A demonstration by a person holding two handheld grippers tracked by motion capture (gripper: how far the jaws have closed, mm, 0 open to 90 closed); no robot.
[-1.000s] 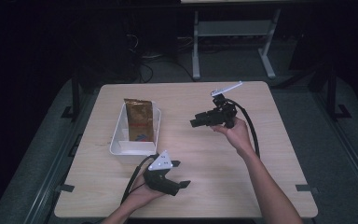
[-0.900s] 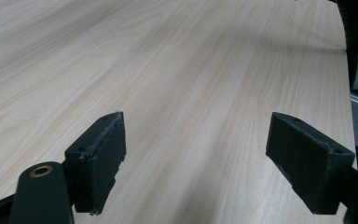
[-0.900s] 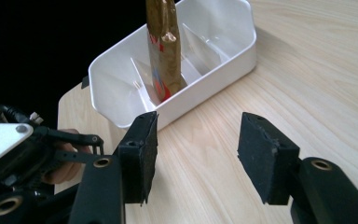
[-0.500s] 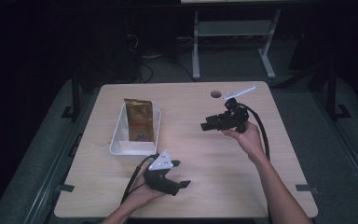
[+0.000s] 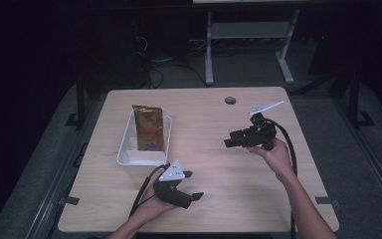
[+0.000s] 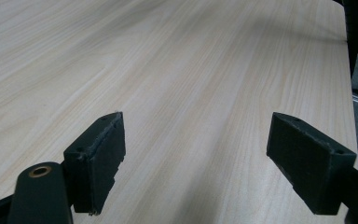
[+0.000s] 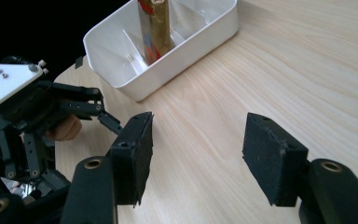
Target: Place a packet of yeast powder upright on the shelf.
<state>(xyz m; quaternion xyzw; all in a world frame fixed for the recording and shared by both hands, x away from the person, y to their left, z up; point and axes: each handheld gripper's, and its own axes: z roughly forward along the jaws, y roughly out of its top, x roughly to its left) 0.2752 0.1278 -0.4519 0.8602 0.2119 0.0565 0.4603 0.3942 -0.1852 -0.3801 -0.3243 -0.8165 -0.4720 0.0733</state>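
A pale wooden table (image 5: 204, 199) takes up the middle of the high view, with dark floor around it. On its left half sits a white tray (image 5: 129, 152), split by thin walls into compartments. A brown and gold pouch (image 5: 149, 128) stands in it, leaning against the right-hand wall – in the right gripper view the same pouch (image 7: 154, 28) rises upright from the tray (image 7: 205, 28) beside a divider.

The right gripper (image 5: 230, 141) is held above the table's right half, well apart from the tray, pointing left toward it. Its jaws have just been opening and now stand wide, with nothing between them but bare wood (image 7: 196, 154).

The left gripper (image 5: 193, 185) rests low near the front edge of the table, just in front of the tray – its jaws are spread wide too, and empty (image 6: 196, 154), with plain tabletop (image 6: 191, 70) ahead of them.
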